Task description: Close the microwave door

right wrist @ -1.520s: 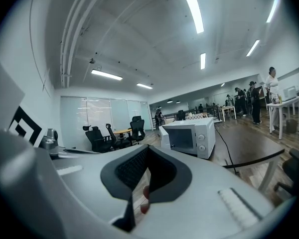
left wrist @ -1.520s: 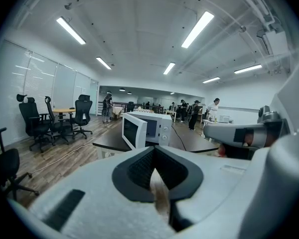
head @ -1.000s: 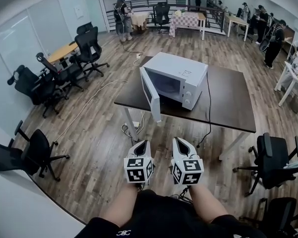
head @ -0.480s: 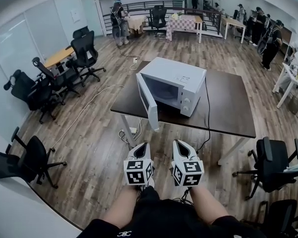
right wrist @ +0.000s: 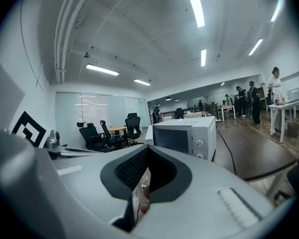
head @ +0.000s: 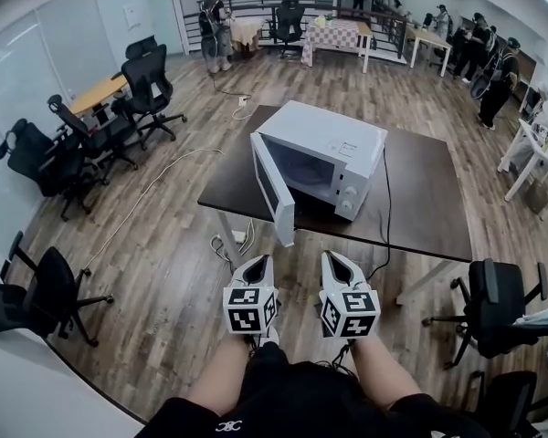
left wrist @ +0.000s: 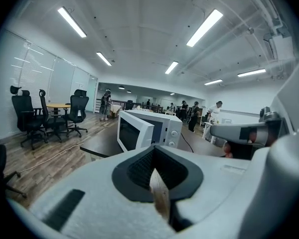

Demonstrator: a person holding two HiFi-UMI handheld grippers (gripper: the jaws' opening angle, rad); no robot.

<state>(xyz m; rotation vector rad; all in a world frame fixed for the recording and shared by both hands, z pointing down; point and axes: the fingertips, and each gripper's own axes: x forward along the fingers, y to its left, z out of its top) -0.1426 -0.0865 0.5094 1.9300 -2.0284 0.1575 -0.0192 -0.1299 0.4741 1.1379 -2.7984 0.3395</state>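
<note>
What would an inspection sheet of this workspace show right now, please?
Surface: dark table, carrying only the microwave.
Job's things: white microwave on the table, its door swung open.
Clutter: nothing seen on the table.
Grippers: left gripper and right gripper both shut, empty, short of the table.
Cables: black cord runs from the microwave over the table edge; white cable lies on the floor.
Surroundings: wood floor, office chairs, people at the far end.

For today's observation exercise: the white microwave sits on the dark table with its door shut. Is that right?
No: the door stands open, swung outward, as the head view shows. The white microwave does sit on the dark table.
</note>
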